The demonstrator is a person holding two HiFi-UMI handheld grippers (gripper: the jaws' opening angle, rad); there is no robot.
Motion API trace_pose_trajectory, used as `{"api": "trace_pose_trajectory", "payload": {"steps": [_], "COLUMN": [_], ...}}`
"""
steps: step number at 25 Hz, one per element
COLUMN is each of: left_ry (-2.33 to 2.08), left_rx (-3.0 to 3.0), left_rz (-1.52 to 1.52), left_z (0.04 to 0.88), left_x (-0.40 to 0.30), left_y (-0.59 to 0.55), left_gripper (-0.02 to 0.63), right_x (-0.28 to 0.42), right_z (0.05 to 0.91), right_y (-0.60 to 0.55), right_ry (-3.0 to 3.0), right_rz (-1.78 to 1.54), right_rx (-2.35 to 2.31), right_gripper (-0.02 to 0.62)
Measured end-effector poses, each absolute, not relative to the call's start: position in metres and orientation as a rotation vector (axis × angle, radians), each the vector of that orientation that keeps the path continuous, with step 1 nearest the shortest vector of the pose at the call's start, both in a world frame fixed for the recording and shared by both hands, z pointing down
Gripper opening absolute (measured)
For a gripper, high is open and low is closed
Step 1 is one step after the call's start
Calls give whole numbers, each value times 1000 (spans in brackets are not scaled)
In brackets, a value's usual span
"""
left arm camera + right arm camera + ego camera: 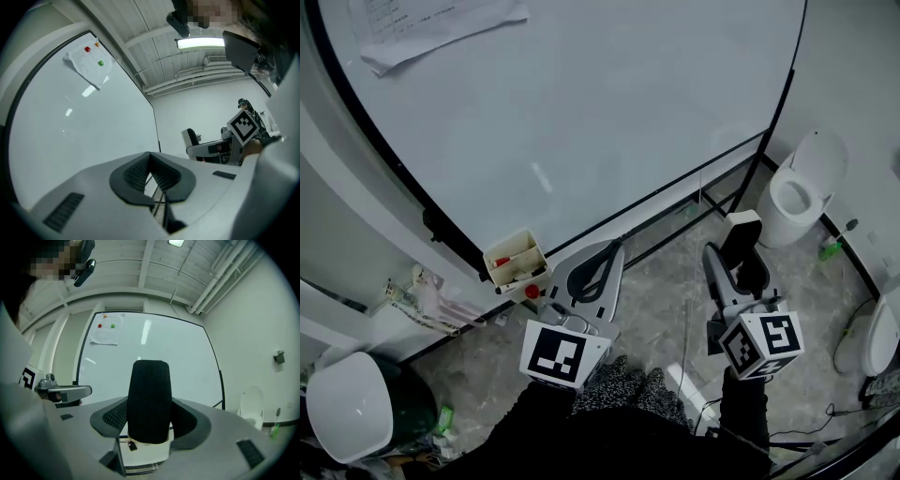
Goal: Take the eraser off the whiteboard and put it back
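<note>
Far left, a paper sheet point(431, 23) is pinned high on the whiteboard point(581, 112), and a small box of markers point(516, 260) hangs at its lower edge. The left gripper point(609, 253) hovers just right of that box with its jaws pressed together on nothing, so it's out of this play. Over to the right gripper point(733, 251), which is clamped firmly on the eraser point(743, 228). The eraser is off the board and held in the air, dark felt standing up between the pads in the right gripper view.

So the return leg looks like the job now. To do it well, square the eraser's mounting face to the board and bring it in flat, not corner first. Aim for bare board, clear of the paper and the box. Keep the clamp on until the eraser seats, then open and back straight off so nothing drags it loose.
</note>
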State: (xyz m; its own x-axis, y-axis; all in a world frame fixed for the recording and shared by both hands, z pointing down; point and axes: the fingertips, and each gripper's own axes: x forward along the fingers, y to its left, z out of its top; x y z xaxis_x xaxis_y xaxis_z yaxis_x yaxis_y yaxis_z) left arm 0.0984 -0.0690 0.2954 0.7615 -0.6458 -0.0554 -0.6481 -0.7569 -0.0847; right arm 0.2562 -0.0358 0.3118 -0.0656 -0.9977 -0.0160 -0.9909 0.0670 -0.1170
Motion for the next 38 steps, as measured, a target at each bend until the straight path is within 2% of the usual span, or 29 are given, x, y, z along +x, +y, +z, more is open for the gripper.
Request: {"api": "trace_pose_trajectory", "payload": {"steps": [8, 22, 38], "left_ry": [971, 956, 1326], "left_rx": [-2884, -2872, -2741], "left_rz": [39, 69, 24], "left_z": [299, 293, 304], "left_x": [139, 160, 198], "left_y": [-124, -220, -270], "left_gripper": [5, 5, 5], "right_x": [283, 326, 402], "right_z": [315, 327, 354], "right_y": [-89, -188, -272], "right_ry": [2191, 2173, 2408], "right_rz": [-113, -109, -154], "right_rx": [-2107, -2175, -2018], "right_gripper": [270, 270, 270]}}
